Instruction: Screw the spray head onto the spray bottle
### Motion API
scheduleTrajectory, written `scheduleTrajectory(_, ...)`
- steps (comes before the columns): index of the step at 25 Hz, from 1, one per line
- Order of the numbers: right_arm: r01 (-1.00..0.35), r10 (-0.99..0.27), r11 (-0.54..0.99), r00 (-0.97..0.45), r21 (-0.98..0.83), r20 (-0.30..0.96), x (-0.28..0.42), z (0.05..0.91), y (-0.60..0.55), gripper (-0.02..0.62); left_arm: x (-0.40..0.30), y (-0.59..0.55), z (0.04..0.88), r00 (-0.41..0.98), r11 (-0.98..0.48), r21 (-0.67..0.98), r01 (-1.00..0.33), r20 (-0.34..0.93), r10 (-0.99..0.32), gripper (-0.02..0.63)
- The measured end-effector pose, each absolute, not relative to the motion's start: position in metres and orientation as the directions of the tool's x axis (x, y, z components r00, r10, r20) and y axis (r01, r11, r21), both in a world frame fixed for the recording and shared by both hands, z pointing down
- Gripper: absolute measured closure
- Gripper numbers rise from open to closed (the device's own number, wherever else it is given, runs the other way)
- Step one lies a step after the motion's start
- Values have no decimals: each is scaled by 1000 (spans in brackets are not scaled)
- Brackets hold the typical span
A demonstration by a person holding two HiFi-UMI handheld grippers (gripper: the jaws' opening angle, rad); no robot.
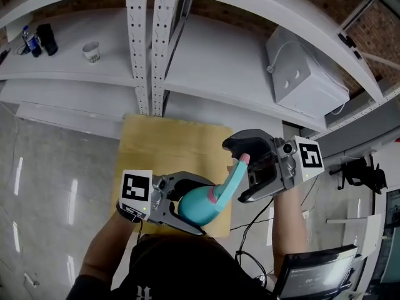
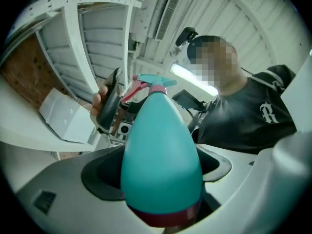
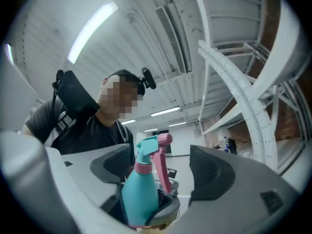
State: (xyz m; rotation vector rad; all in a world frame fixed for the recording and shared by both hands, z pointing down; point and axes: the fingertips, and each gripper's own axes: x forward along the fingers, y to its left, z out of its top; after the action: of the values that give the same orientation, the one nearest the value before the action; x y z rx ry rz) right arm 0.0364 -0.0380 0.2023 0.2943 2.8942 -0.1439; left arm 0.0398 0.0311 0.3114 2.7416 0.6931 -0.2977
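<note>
The left gripper (image 1: 206, 208) is clenched on a teal, teardrop-shaped plastic spray bottle (image 2: 161, 160). The bottle lies between its grey jaws with the dark red band at its base deep in the throat and its neck pointing outward. In the left gripper view the bottle fills the gap, so the spots where the pads press its sides are hidden behind its own bulge. The very bottom of the bottle is cut off at the edge of that view.

A teal and pink trigger spray head (image 3: 148, 147) sits on the bottle's neck with its pink collar against the teal shoulder. No view shows how far it is threaded on.

The right gripper (image 3: 161, 167) is released. Its two dark-padded jaws stand wide apart on either side of the spray head, with clear space between each pad and the head. From the head view only the pink tip and the teal stem of the head show between these jaws. The rest is covered by the gripper's body.

Both grippers are held up above a pale wooden tabletop (image 1: 162, 142), which they and the person's arms partly cover. Behind it stands white metal shelving (image 1: 140, 42) with a white box (image 1: 300, 74) on one shelf. The small items at the far left of the shelf are too small to identify.
</note>
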Motion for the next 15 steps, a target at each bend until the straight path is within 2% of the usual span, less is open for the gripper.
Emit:
scheduleTrajectory(2, 268, 260, 963, -951, -27, -170, 19, 208, -25, 238, 40, 33, 314, 849, -819, 252, 515, -281, 447, 183)
scheduleTrajectory(4, 279, 275, 960, -953, -11, -127, 7, 212, -17, 246, 40, 30, 317, 858, -823, 269, 500, -282, 429, 183)
scheduleTrajectory(6, 226, 223, 974, -969, -20, -106, 2, 214, -20, 387, 39, 22, 321, 882, -845, 279, 455, -273, 385, 183)
scheduleTrajectory(8, 137, 133, 990, -988, -45, -82, 2, 219, -30, 469, 36, 8, 325, 916, -879, 290, 378, -252, 311, 183)
scheduleTrajectory(12, -125, -124, 983, -992, -138, 16, 5, 245, -63, 477, 31, -29, 349, 994, -956, 277, 93, -73, 76, 183)
scheduleTrajectory(15, -339, -335, 902, -940, -269, 61, 12, 269, -92, 479, 27, -57, 373, 984, -962, 216, -164, 108, -144, 183)
